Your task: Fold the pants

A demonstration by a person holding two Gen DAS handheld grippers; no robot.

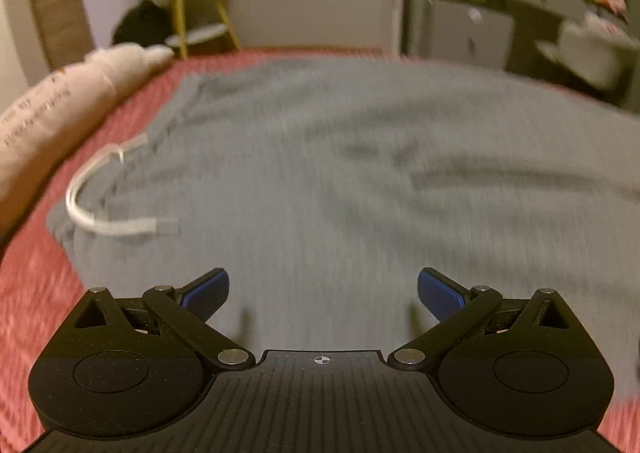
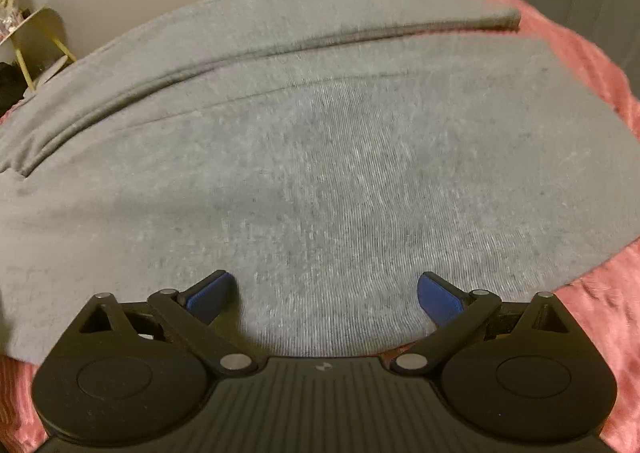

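Grey sweatpants [image 1: 340, 173] lie flat on a pink bedspread [image 1: 32, 285]. In the left wrist view the waistband end is at the left, with a white drawstring [image 1: 100, 213] looped over it. My left gripper [image 1: 323, 293] is open and empty, just above the cloth. In the right wrist view the pants [image 2: 320, 157] show two legs side by side, running to the far right, with a seam between them. My right gripper [image 2: 325, 295] is open and empty, low over the near leg close to its near edge.
A cream pillow [image 1: 60, 109] lies along the bed's left side. Beyond the bed stand a yellow-legged side table [image 1: 200, 9], a dark bag [image 1: 140, 25], a white door and a cluttered desk [image 1: 560, 1]. The pink bedspread [image 2: 600, 313] shows at the right.
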